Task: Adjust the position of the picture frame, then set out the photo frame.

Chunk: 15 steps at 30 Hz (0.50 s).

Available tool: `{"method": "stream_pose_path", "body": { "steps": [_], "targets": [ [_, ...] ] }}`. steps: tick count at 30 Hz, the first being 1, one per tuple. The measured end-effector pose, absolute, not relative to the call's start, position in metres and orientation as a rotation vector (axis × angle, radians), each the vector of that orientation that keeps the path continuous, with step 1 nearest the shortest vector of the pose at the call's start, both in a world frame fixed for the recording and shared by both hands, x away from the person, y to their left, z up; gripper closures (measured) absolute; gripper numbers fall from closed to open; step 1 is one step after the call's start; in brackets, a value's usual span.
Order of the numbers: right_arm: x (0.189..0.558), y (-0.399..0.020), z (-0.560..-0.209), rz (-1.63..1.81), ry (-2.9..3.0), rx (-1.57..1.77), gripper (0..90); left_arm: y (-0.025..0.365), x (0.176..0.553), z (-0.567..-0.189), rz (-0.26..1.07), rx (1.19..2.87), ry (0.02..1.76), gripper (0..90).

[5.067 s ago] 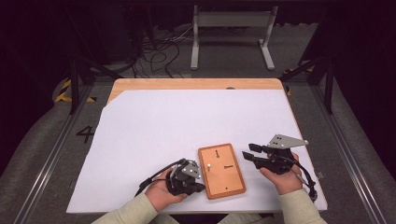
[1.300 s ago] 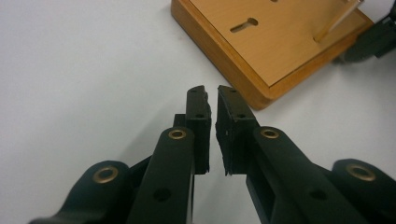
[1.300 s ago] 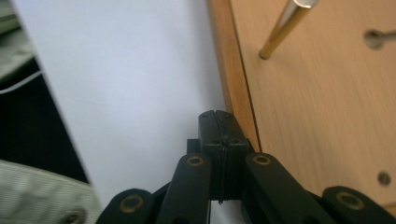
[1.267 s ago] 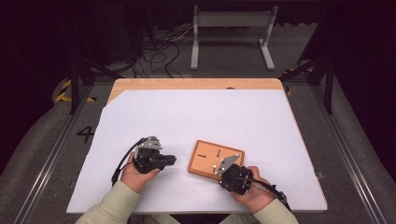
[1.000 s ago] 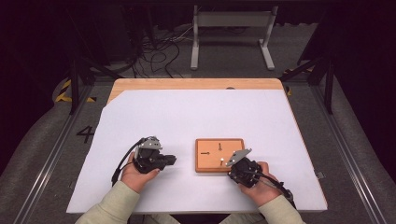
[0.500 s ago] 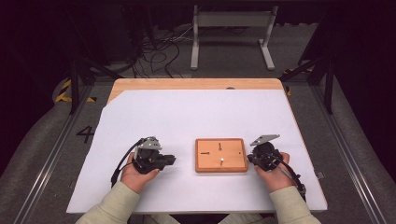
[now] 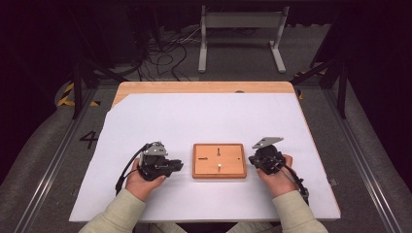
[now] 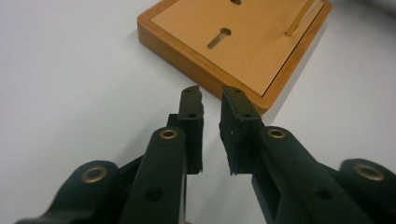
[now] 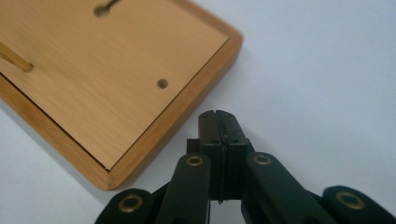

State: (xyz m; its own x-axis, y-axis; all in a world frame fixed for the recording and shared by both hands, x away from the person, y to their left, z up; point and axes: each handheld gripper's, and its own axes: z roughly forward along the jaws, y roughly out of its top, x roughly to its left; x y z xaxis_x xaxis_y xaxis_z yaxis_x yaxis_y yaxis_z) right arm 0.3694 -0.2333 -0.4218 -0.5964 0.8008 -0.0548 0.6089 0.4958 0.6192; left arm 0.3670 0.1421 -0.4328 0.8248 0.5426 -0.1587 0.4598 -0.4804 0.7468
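Nearest the person, the left gripper (image 8: 211, 100) has just been opening: its 2 black jaws stand a narrow gap apart with nothing between them, just short of the flat square wooden board (image 7: 218, 160), whose far corners are cut off in the left gripper view. The right gripper (image 9: 218, 113) is pressed fully closed and empty just beside the board's right edge. The board lies between them on the white table sheet (image 7: 204, 116), with slots and 1 thin peg hard to make out.

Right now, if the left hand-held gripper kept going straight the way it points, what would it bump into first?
Most likely the wooden board: the left hand-held gripper points at its near edge, with only bare white table cover in between, jaws slightly apart and holding nothing.
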Motion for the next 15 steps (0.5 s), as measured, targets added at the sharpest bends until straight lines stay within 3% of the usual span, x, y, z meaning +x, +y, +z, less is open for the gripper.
{"method": "stream_pose_path", "body": {
  "steps": [4, 10, 15],
  "targets": [
    [0.361, -0.251, -0.402, 0.909, 2.330, 1.130, 80.4, 0.137, 0.361, -0.425, 0.211, 2.151, 0.680, 70.1],
    [0.352, -0.271, -0.391, 1.013, 2.249, 1.123, 70.8, 0.124, 0.358, -0.422, 0.221, 2.160, 0.620, 56.1],
    [0.350, -0.278, -0.390, 1.027, 2.234, 1.161, 69.0, 0.110, 0.355, -0.418, 0.199, 2.154, 0.568, 58.4]
  ]
}}
